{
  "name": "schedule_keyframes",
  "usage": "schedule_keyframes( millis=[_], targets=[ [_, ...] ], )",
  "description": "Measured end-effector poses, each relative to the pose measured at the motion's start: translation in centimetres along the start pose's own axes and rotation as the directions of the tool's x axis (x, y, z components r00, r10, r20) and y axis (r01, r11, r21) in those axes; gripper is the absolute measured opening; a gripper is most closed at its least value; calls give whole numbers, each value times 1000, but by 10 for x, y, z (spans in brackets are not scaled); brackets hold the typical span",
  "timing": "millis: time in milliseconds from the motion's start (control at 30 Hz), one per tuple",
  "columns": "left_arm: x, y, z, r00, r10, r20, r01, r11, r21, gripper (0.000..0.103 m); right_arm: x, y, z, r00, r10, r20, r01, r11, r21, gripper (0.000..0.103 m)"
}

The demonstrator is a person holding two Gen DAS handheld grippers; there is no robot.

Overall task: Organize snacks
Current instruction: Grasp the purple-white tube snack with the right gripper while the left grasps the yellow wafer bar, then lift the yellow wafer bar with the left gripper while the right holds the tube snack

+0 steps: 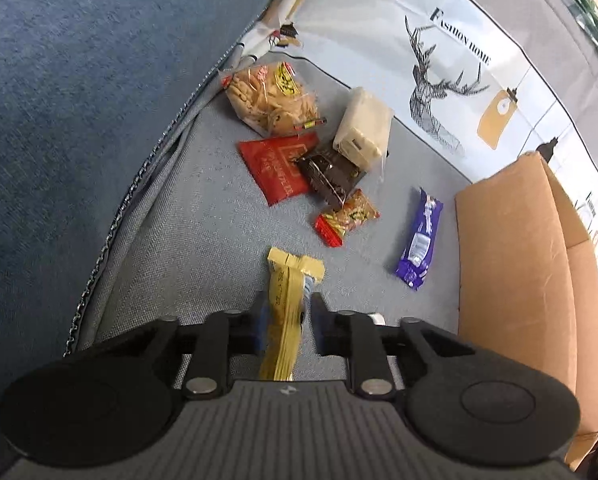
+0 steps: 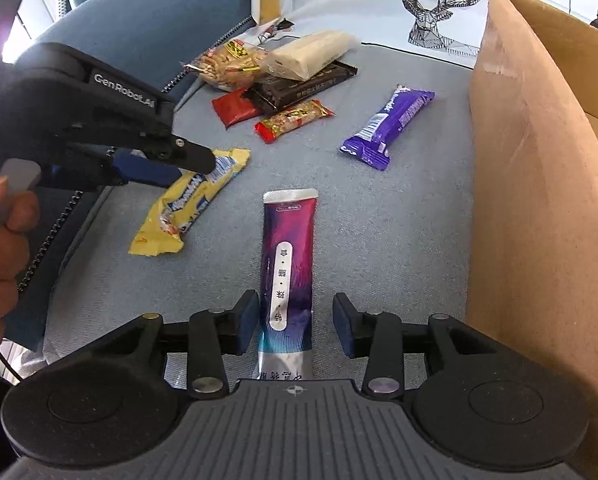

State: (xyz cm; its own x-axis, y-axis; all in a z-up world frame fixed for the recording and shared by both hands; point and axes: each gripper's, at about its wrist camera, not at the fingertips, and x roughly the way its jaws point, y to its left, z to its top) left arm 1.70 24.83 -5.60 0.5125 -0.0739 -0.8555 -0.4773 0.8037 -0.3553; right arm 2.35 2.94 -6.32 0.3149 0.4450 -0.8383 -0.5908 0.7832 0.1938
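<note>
Right wrist: cardboard box (image 2: pixel 539 200) interior hidden.

yellow snack bar (image 2: pixel 187 204) | purple-magenta swirl sachet (image 2: pixel 287 264) | purple wrapper (image 2: pixel 387 124) | brown cardboard box (image 2: pixel 539 184)

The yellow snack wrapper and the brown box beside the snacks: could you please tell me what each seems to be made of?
Yellow snack wrapper: probably thin plastic film, slightly glossy, with crinkles and crimped ends. Brown box: likely corrugated cardboard, matte and plain, with a thick cut edge.
</note>
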Motion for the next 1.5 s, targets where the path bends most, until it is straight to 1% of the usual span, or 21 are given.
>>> schedule_keyframes(
  millis=[67,167,200,333,500,633,733,1033,1133,1200,1300,1500],
  targets=[
    [0,-1,0,1000,-15,-1,15,1000,1,18,1,-1,0,1000,-11,4,11,1000,0,43],
    [-3,1,0,997,-77,11,77,997,-21,18,0,-1,0,1000,-20,9,20,1000,5,42],
    [-4,2,0,996,-87,14,87,996,-29,18,1,-2,0,1000,-22,9,22,1000,7,42],
    [-5,3,0,996,-92,18,93,994,-49,18,0,-2,-1,1000,-18,8,18,1000,7,42],
    [-3,1,-1,998,-62,11,62,997,-44,18,0,-1,0,1000,-14,7,14,1000,4,42],
    [9,-4,-4,999,17,-46,-16,1000,12,18,2,0,-1,1000,-22,3,22,1000,-2,42],
    [15,-3,-6,997,43,-68,-41,999,31,18,3,0,-1,1000,-23,0,23,1000,-1,42],
    [18,-8,-5,996,75,-43,-73,996,51,21,5,0,-3,1000,-29,0,29,999,-15,42],
    [19,-15,-5,996,85,-34,-83,995,57,26,5,1,-3,999,-33,1,33,999,-16,42],
    [21,-19,-4,996,88,-27,-87,994,66,31,5,2,-3,999,-38,2,38,999,-20,42],
    [23,-23,-2,995,99,-17,-97,992,83,37,5,3,-3,999,-41,4,42,999,-31,42],
    [27,-29,-1,994,112,-1,-111,987,115,45,3,2,-3,999,-43,7,43,998,-42,42]
  ],
)
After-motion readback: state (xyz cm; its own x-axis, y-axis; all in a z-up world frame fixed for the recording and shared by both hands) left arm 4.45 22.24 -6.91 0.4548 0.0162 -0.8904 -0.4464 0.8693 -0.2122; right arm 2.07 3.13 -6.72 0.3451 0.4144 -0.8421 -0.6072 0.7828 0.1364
